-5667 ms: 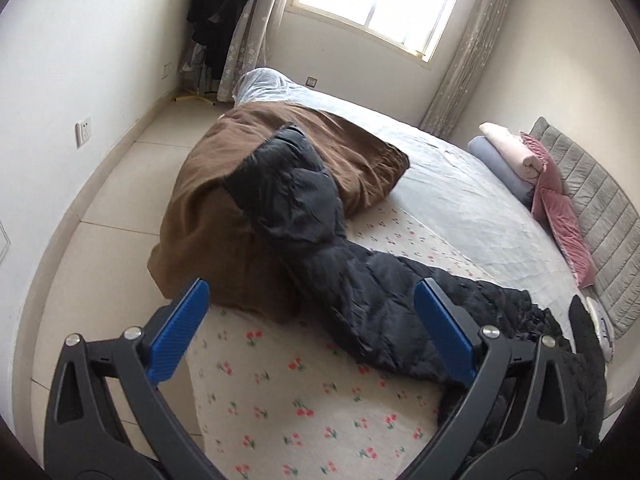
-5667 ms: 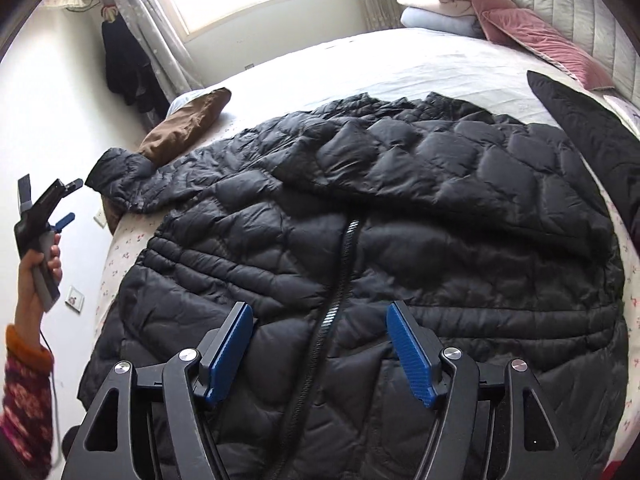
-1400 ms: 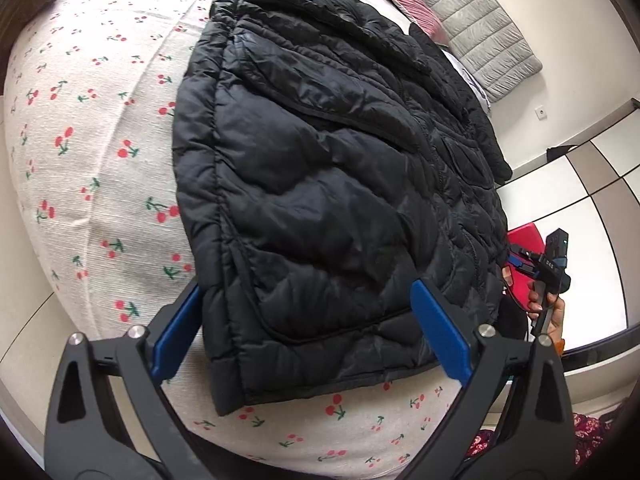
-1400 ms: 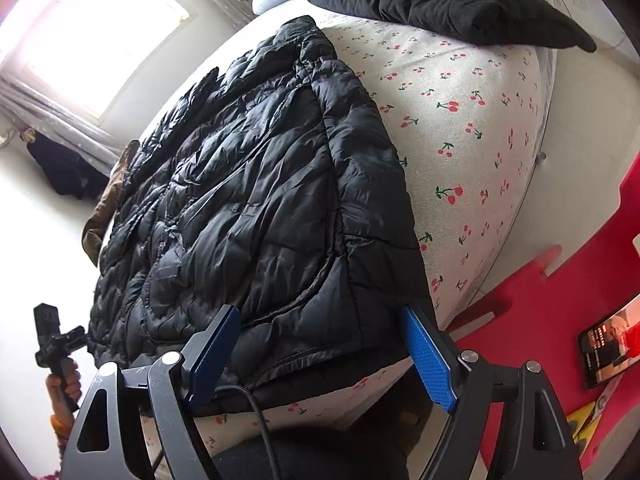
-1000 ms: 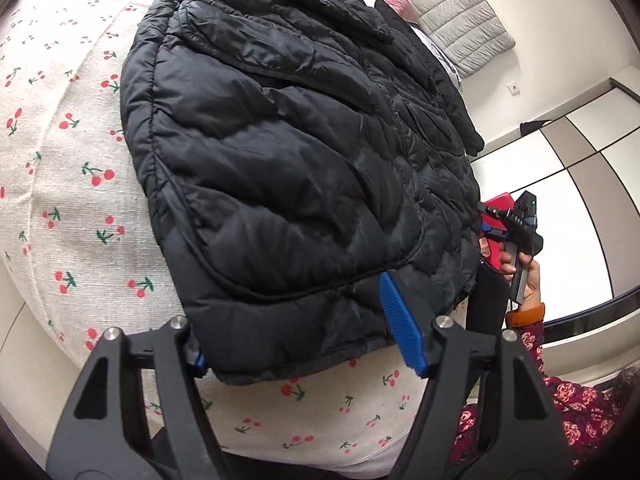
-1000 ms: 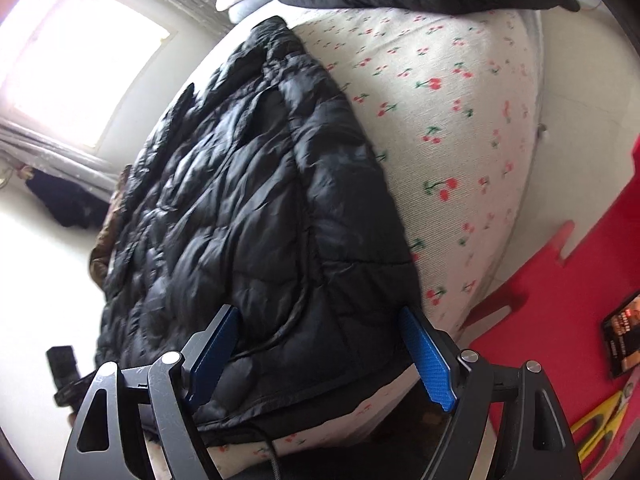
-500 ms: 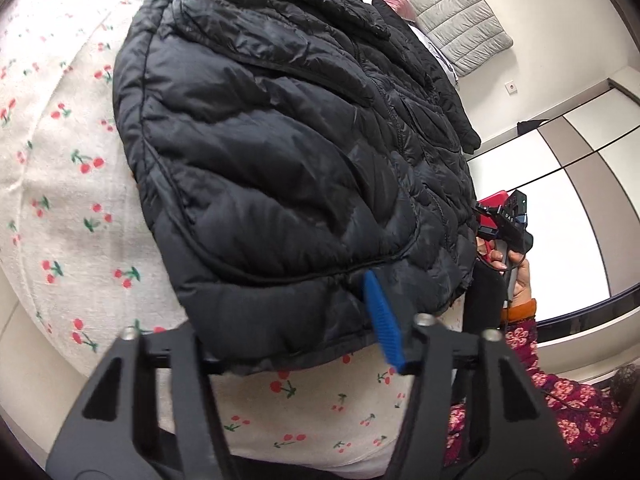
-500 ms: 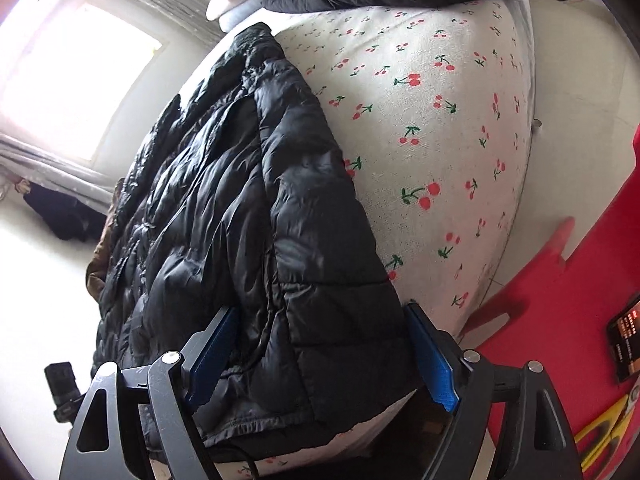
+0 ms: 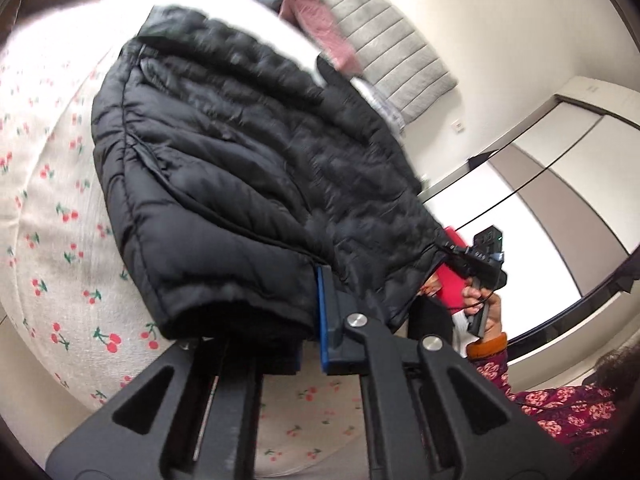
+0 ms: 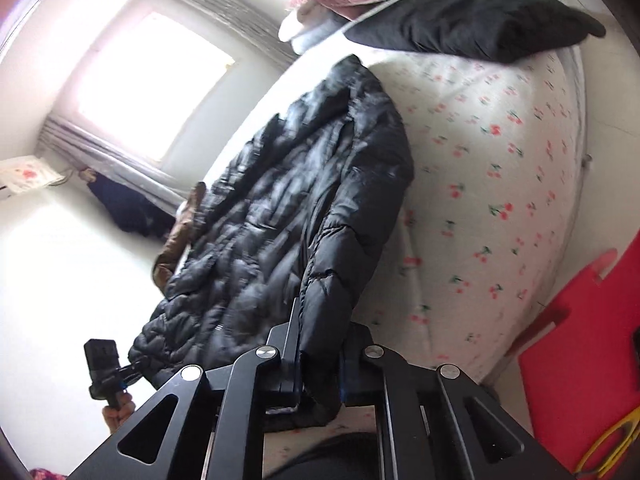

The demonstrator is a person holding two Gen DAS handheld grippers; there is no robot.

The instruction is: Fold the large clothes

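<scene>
Left gripper [image 9: 310,320]: jaws closed on the thick hem of the black jacket [image 9: 240,168] at the near edge of the bed [image 9: 52,240]. Right gripper [image 10: 320,356]: jaws closed on the other hem corner of the jacket [image 10: 296,208], which hangs in a fold between them. From both grips the jacket runs away across the cherry-print sheet [image 10: 492,184] toward the head of the bed, its far part lying on the mattress. In the left view, the right gripper [image 9: 478,258] is seen at the jacket's right hem corner, held in the right hand [image 9: 482,300]. Far end: a black garment [image 10: 476,16], pink pillows [image 9: 320,24] and a grey headboard [image 9: 392,60]. A brown duvet [image 10: 176,248] lies past the jacket at the bed's left edge.
</scene>
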